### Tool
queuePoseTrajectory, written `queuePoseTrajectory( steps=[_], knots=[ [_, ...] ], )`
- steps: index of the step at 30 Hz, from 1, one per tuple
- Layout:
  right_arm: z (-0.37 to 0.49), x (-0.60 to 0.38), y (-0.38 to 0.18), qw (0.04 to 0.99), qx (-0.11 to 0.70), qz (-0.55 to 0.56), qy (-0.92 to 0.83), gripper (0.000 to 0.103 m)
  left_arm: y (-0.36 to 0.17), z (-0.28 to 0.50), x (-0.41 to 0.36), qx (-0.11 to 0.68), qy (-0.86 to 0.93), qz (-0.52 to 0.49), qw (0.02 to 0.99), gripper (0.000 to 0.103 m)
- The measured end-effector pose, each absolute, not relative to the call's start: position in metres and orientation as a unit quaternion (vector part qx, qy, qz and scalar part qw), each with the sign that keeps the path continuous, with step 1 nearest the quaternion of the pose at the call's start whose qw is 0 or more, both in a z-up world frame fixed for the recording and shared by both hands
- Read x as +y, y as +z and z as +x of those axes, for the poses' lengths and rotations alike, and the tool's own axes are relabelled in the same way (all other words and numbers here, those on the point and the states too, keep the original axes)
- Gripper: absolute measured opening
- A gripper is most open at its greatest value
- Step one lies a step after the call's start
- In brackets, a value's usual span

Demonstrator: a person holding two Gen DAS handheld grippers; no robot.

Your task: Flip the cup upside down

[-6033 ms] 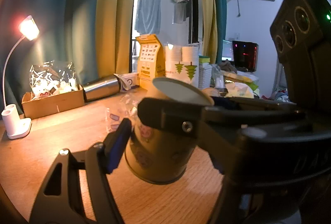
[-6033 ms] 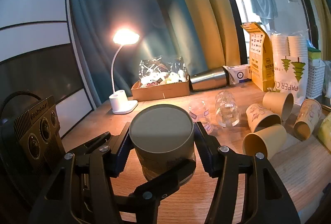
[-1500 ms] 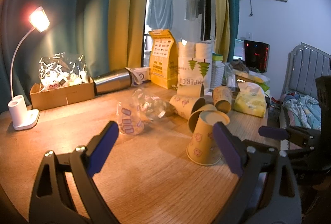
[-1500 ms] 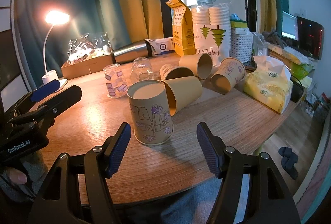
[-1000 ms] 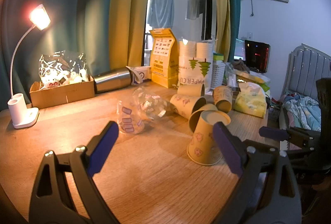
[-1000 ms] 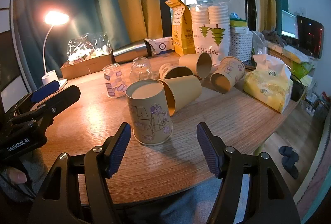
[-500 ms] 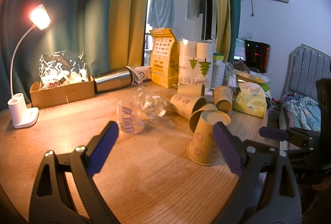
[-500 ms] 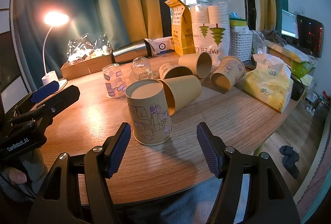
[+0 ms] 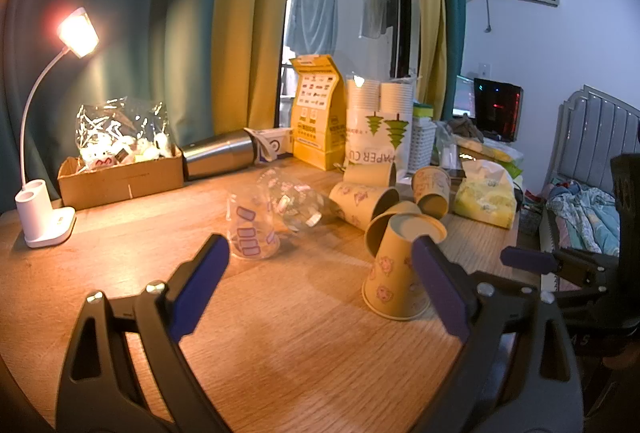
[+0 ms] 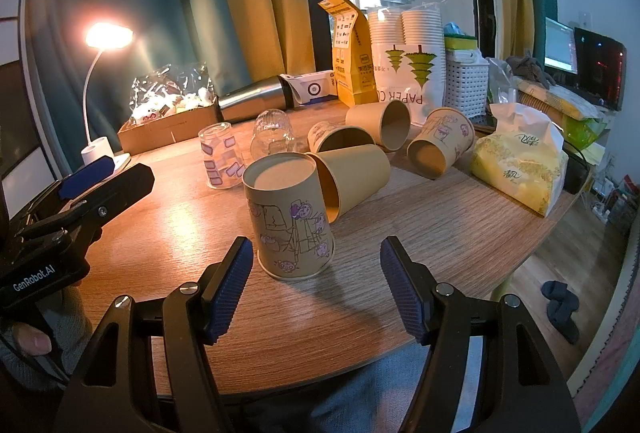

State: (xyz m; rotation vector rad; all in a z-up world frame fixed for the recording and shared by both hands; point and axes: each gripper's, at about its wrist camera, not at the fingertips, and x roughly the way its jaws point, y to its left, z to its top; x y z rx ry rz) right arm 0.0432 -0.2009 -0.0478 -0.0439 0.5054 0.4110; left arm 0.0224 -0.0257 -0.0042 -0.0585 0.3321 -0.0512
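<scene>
A tan paper cup with purple drawings (image 10: 290, 221) stands upside down on the wooden table (image 10: 420, 233), base up. It also shows in the left wrist view (image 9: 394, 273), partly behind the right finger. My right gripper (image 10: 316, 287) is open and empty, just short of the cup. My left gripper (image 9: 320, 289) is open and empty, with the cup off to its right. The left gripper also shows at the left edge of the right wrist view (image 10: 80, 189).
Several paper cups lie on their sides behind the flipped one (image 10: 352, 177). Two clear glasses (image 10: 222, 161) stand upside down near them. A lit desk lamp (image 9: 44, 217), a cardboard box (image 9: 120, 177), a steel flask (image 9: 218, 157), cup packs (image 10: 404, 61) and a tissue pack (image 10: 520, 161) ring the table.
Six seconds ago both grippers held the cup base up above the table. Now it stands free and both are open. Nothing has moved in the last second and a half.
</scene>
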Motion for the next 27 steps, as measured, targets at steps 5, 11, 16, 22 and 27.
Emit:
queuePoseTrajectory(
  steps=[5,11,16,22,27],
  knots=[
    [0.0427,-0.2005,-0.0478,0.947,0.248,-0.021,0.202,0.069,-0.0043,0.0241,-0.0255,0.166,-0.025,-0.03,0.985,0.094],
    [0.0436,-0.2014,-0.0475,0.947,0.248,-0.021,0.202,0.069,-0.0041,0.0241,-0.0254,0.166,-0.025,-0.029,0.985,0.094],
    [0.0436,-0.2012,-0.0476,0.947,0.249,-0.021,0.202,0.069,-0.004,0.0247,-0.0253,0.166,-0.024,-0.028,0.985,0.094],
    [0.0438,-0.2016,-0.0476,0.947,0.249,-0.02,0.202,0.069,-0.0034,0.0215,-0.0294,0.159,-0.011,-0.019,0.987,0.094],
    [0.0441,-0.2018,-0.0473,0.947,0.248,-0.021,0.202,0.069,-0.0025,0.0233,-0.028,0.162,-0.006,-0.024,0.986,0.094]
  ],
)
